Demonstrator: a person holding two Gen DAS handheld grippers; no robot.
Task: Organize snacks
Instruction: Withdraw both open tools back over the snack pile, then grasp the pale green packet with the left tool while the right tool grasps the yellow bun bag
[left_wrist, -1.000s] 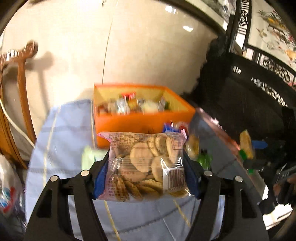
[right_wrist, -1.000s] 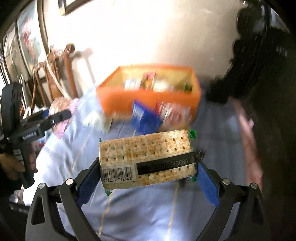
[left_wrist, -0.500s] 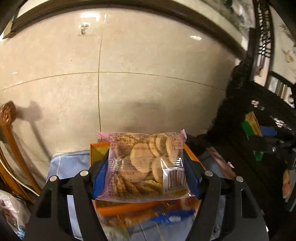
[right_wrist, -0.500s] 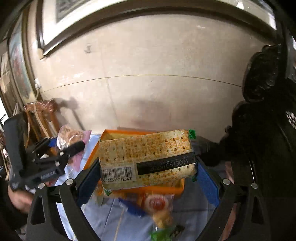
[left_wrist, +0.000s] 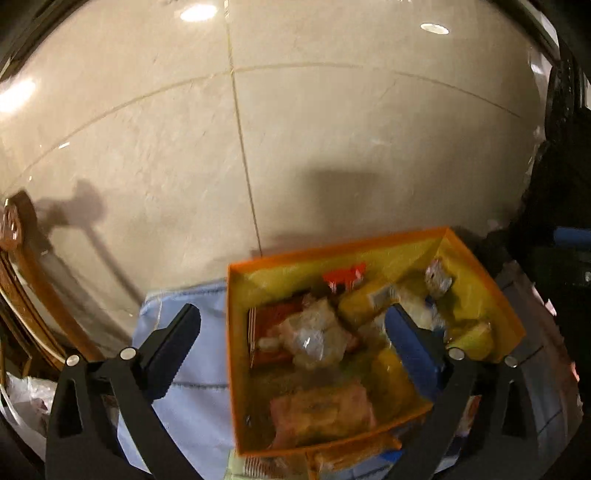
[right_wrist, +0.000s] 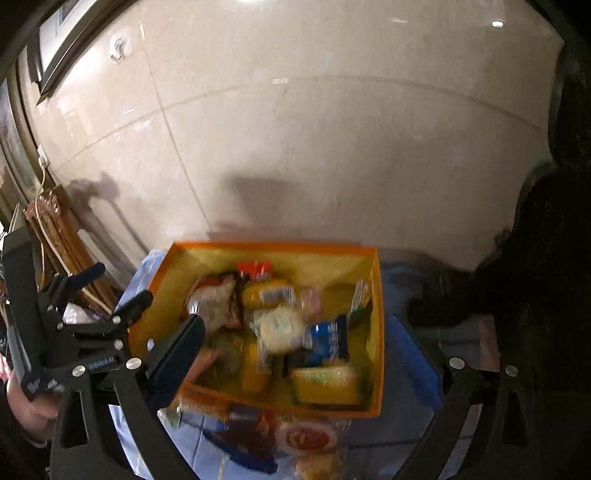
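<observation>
Both tools hang over the orange, yellow-lined cardboard box of wrapped snacks, which sits on a pale blue cloth. The left gripper has just been spreading its jaws; they stand wide with nothing between them, and a pink-edged clear bag of round biscuits lies in the box below. The right gripper gapes equally wide and empty over the box.

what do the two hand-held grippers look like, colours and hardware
Both match: the left hand-held gripper and right hand-held gripper have matte black angular frames with triangular cut-outs, round silver bolt heads at the joints, and flat fingers lined with blue pads. No cables show.
</observation>
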